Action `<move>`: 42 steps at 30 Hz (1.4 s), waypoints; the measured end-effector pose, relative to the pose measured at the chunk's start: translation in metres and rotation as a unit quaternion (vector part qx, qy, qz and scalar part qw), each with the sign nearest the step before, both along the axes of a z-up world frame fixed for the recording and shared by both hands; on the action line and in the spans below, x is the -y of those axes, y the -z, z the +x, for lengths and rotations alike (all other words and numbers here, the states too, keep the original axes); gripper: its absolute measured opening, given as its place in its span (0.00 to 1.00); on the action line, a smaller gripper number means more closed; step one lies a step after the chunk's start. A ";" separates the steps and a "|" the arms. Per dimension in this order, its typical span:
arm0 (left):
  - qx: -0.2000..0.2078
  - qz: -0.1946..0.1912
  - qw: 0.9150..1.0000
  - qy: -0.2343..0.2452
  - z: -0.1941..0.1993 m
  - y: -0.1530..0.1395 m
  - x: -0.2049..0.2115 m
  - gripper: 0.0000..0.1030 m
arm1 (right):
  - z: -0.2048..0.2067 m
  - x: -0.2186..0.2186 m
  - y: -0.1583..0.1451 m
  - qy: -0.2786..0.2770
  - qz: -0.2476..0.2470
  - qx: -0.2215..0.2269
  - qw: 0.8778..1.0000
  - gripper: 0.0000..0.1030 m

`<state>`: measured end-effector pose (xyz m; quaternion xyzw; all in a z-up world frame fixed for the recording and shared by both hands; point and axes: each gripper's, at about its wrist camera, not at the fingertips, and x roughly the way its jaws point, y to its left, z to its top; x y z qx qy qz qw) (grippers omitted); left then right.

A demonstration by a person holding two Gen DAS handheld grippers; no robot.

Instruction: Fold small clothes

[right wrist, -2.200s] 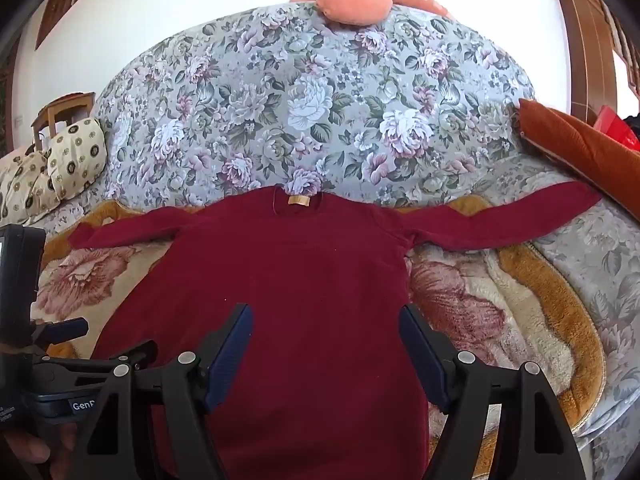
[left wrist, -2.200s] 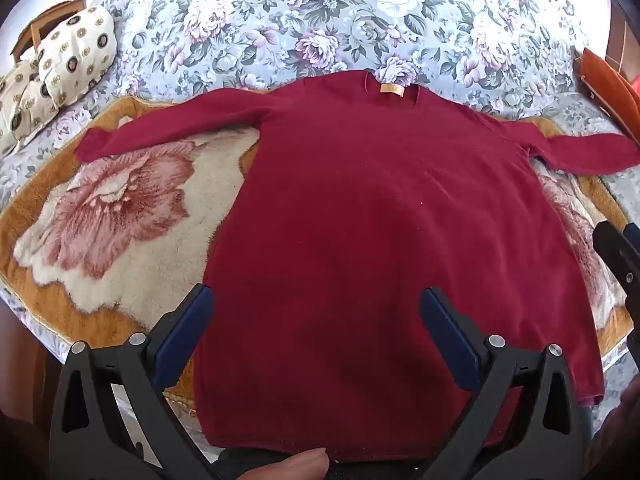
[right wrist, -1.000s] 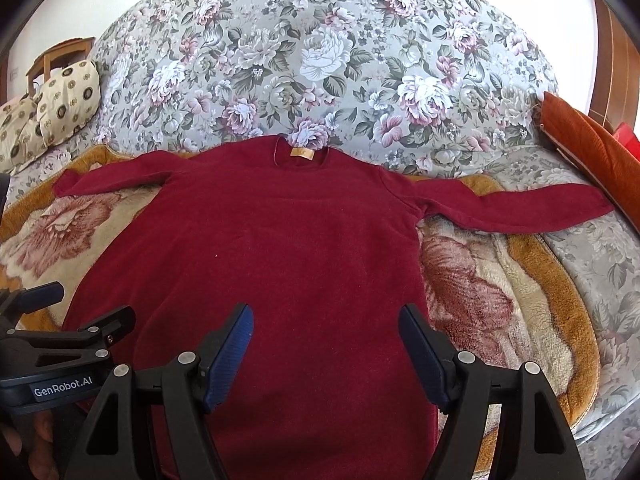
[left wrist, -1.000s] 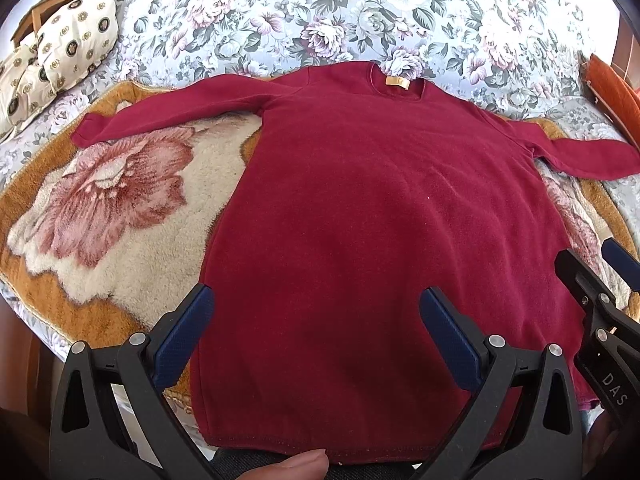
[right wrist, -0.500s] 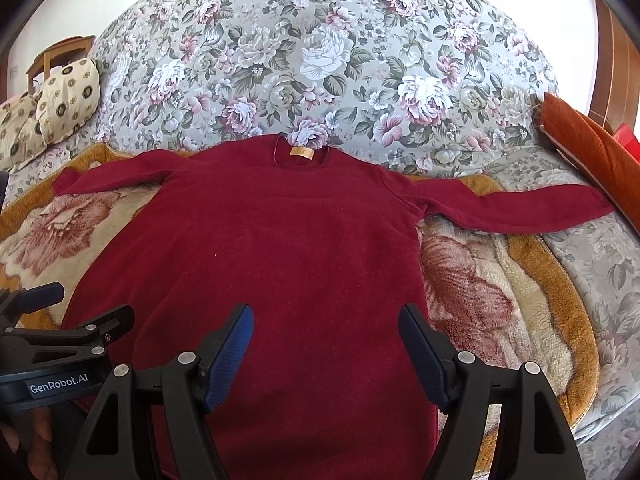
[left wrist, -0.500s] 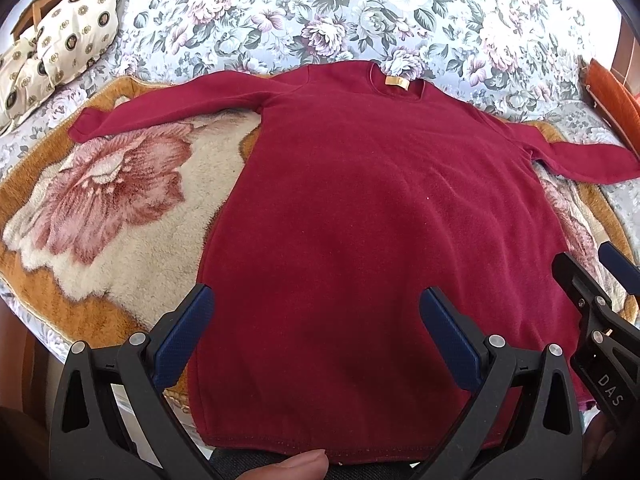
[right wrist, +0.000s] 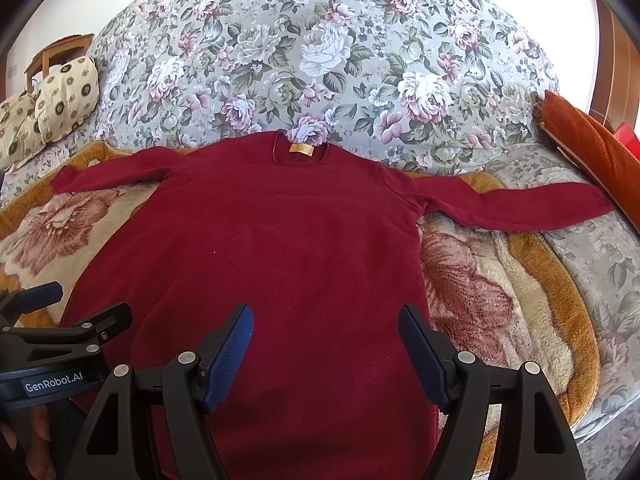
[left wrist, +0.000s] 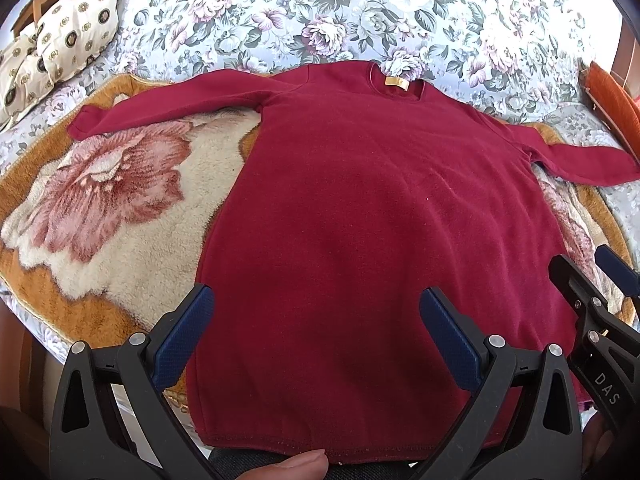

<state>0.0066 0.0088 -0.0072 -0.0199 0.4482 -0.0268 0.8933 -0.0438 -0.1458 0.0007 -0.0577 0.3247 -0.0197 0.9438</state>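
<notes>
A dark red long-sleeved sweater (left wrist: 372, 216) lies flat, both sleeves spread out, on a plush flower-print blanket (left wrist: 100, 200). Its neck with an orange label (left wrist: 396, 82) points away from me. My left gripper (left wrist: 316, 320) is open and empty, hovering over the lower body of the sweater near the hem. My right gripper (right wrist: 326, 344) is open and empty over the sweater's lower right part (right wrist: 288, 280). Each gripper shows at the edge of the other's view, the right one in the left wrist view (left wrist: 592, 304), the left one in the right wrist view (right wrist: 60, 316).
The blanket lies on a grey floral bedspread (right wrist: 320, 60). Cream patterned pillows (left wrist: 60, 36) sit at the far left, an orange cushion (right wrist: 592, 148) at the right. A wooden chair (right wrist: 48, 56) stands behind the pillows. The bed's near edge is below the hem.
Both grippers have tilted down and moved slightly closer to the sweater since 2.2 s ago; the last half second shows almost no movement. The sweater has not moved.
</notes>
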 end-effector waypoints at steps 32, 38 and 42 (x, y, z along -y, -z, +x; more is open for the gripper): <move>-0.003 -0.015 1.000 -0.002 0.000 0.002 -0.004 1.00 | -0.002 -0.001 -0.001 0.001 -0.002 0.002 1.000 0.71; -0.004 -0.016 1.000 -0.002 0.000 0.002 -0.005 1.00 | -0.002 -0.001 -0.001 0.001 -0.002 0.002 1.000 0.71; -0.004 -0.016 1.000 -0.002 0.000 0.002 -0.005 1.00 | -0.002 -0.001 -0.001 0.000 -0.003 0.002 1.000 0.71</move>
